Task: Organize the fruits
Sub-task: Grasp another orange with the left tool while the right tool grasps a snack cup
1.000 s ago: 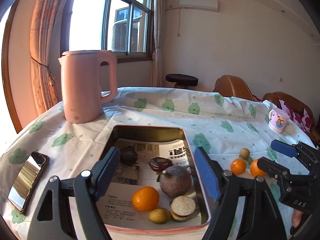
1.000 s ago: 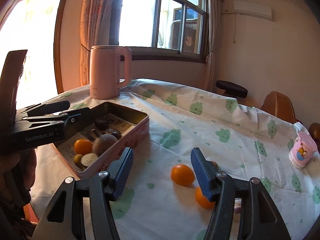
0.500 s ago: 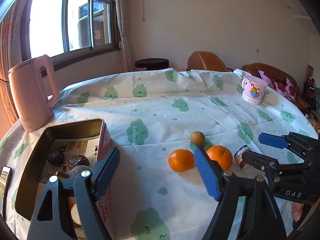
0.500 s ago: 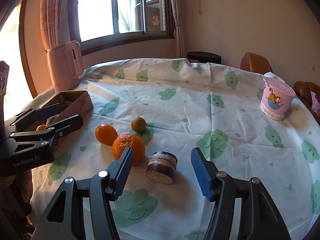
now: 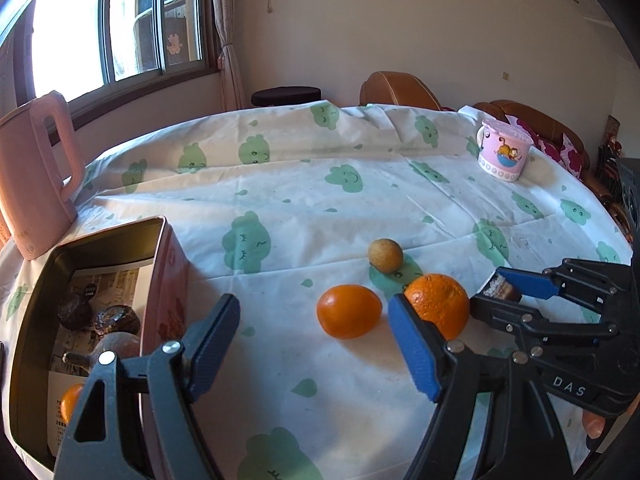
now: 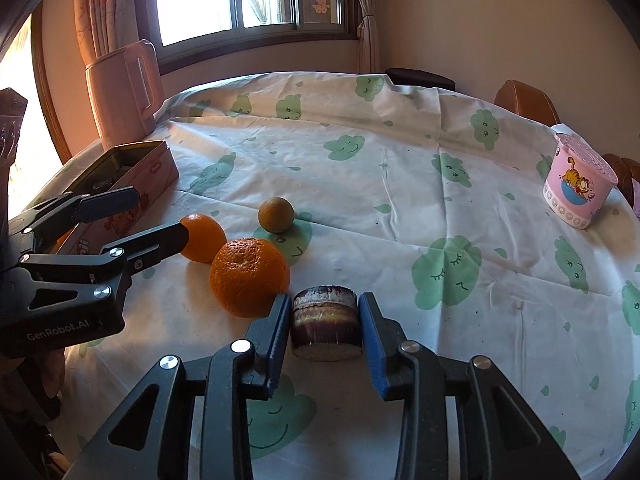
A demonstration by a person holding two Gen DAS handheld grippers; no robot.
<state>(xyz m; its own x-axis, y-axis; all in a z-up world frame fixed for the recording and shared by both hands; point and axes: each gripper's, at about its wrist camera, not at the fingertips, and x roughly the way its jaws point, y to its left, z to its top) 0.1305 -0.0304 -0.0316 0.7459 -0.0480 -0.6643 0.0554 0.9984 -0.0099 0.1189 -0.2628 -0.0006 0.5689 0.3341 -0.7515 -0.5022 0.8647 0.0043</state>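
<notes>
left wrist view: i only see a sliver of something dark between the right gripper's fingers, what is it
Observer: A cut fruit with a dark purple rind, its pale cut face toward the right wrist camera.
Operator: is it gripped
Observer: The right gripper has a pad against each side, apparently touching. The fruit sits on the tablecloth.
Operator: anything crowding it
Observer: The rough orange sits close against the outer side of one finger; I cannot tell if they touch.
</notes>
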